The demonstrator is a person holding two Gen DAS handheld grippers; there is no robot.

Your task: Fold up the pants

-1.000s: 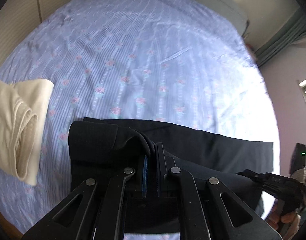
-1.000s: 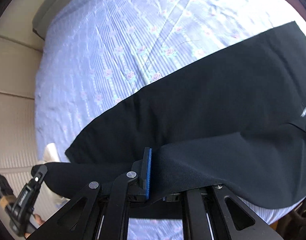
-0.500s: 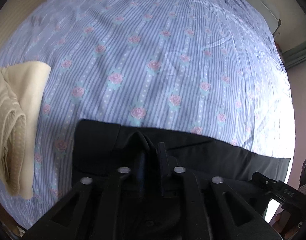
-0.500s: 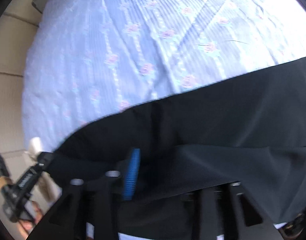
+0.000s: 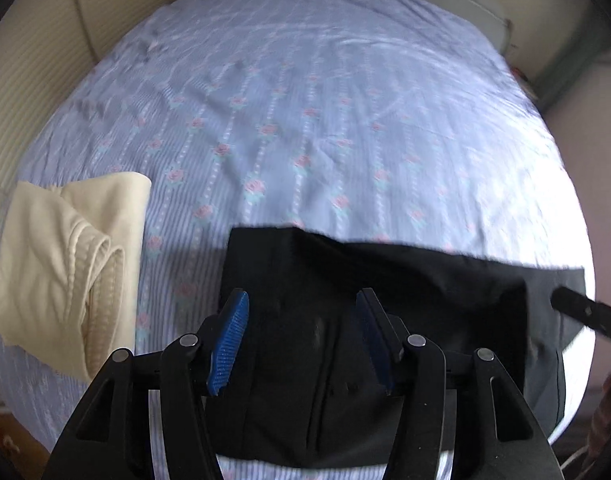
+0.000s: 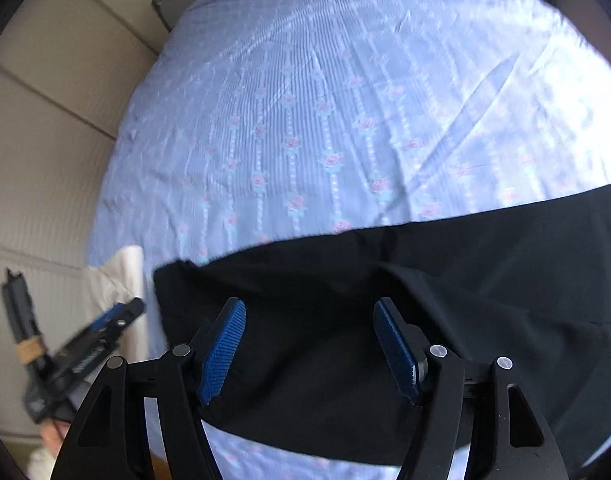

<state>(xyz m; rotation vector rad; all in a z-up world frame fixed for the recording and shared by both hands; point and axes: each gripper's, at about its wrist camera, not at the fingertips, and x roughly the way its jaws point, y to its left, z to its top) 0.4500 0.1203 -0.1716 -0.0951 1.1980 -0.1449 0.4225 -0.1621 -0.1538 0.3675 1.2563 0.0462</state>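
- Left wrist view: left gripper (image 5: 301,334) hovering over the black pants (image 5: 385,300), jaws spread wide, blue pads (image 5: 229,340) holding nothing.
- Right wrist view: right gripper (image 6: 309,344) likewise above the black pants (image 6: 385,320), jaws apart, nothing between the pads (image 6: 221,348).
- Pants lying flat along the near edge of the striped floral bedsheet (image 5: 305,120), one long band running sideways, a second layer resting on top with its edge showing as a diagonal ridge.
- Left gripper over one end of the pants, probably the waist, though too dark to be sure; right gripper (image 5: 585,312) visible at the other end, just beside the cloth.
- Cream folded garment (image 5: 73,260) beside the pants, apart from them, toward the bedsheet's left edge.
- Judged step: one lengthwise fold laid down and released; pants not yet folded across their length.
- Judged next move: lower each gripper to the corners at one end of the pants, close on both layers together, lift low and carry that end across to the other end.
- Care called for: pinching both layers, not only the top one, and keeping edges lined up so the band does not skew.
- Some motion blur in both views; fine seams unreadable.
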